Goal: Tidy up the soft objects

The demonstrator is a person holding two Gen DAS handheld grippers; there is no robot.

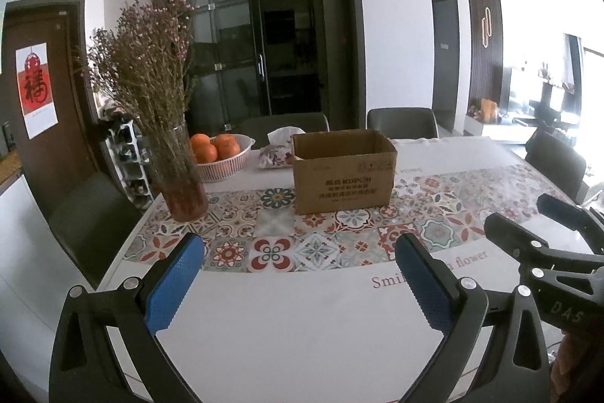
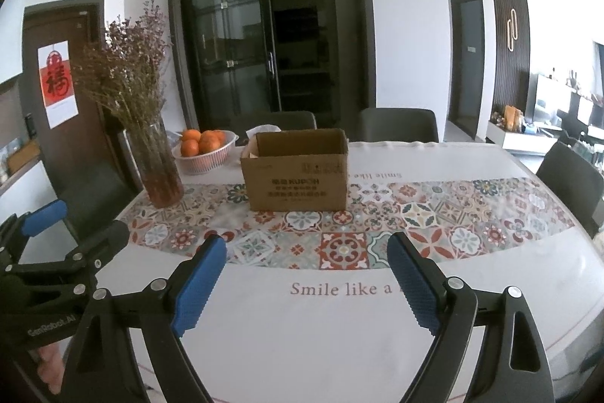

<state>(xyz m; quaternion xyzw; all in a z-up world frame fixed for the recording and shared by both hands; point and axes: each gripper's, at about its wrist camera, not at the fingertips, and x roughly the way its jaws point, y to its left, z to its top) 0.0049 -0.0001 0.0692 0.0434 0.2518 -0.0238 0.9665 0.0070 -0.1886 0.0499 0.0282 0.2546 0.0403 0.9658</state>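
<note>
Dining table (image 1: 302,327) occupies the lower half of both views, covered by a white cloth with a band of patterned tile motifs running across the middle and printed lettering toward the lower right of the left wrist view. Open cardboard box (image 1: 342,172) stands upright on the patterned band, centre of frame. Glass vase of dried flowers (image 1: 177,172) stands at left of centre, at the band's end. White basket of oranges (image 1: 222,155) sits just behind the vase, upper left of the tabletop. Floral tissue pack (image 1: 277,153) lies between basket and box, close against the box's left side.
</note>
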